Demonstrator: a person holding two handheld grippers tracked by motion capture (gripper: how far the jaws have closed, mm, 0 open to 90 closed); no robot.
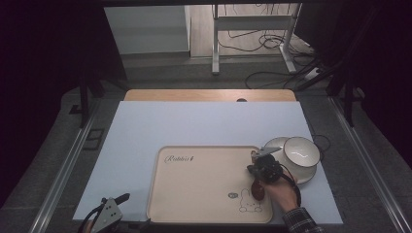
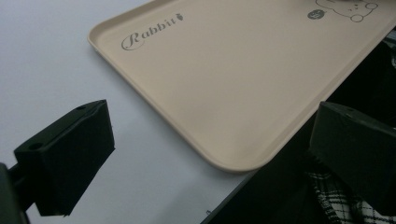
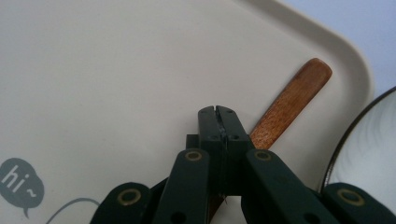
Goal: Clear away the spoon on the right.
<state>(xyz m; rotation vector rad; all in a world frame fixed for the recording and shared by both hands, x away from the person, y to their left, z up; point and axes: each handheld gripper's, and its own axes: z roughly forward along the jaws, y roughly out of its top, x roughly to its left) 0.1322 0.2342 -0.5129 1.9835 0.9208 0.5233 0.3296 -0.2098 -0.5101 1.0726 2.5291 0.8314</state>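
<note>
The table (image 1: 145, 131) carries a beige tray (image 1: 194, 194) at its near side, with a bowl (image 1: 301, 151) on a saucer (image 1: 274, 144) just off the tray's right edge. The tray is bare but for its printed rabbit and lettering, apart from a wooden spoon (image 3: 294, 105) that lies near its right rim. The right gripper (image 3: 218, 112) is low over the tray's right part; its jaws are pressed together, and the spoon's handle runs beneath them, so it seems the spoon is either pinched low down or just set down (I cannot tell which). If the work is laying things out on the tray, only the spoon has got there, and bowl and saucer are left outside it.

The left gripper (image 1: 111, 208) rests at the table's near left corner, jaws spread with nothing between them.

The spoon's bowl end is hidden under the right gripper. In the high view the spoon is a dark smudge by the hand (image 1: 282, 194), and the saucer is mostly covered by the bowl.
</note>
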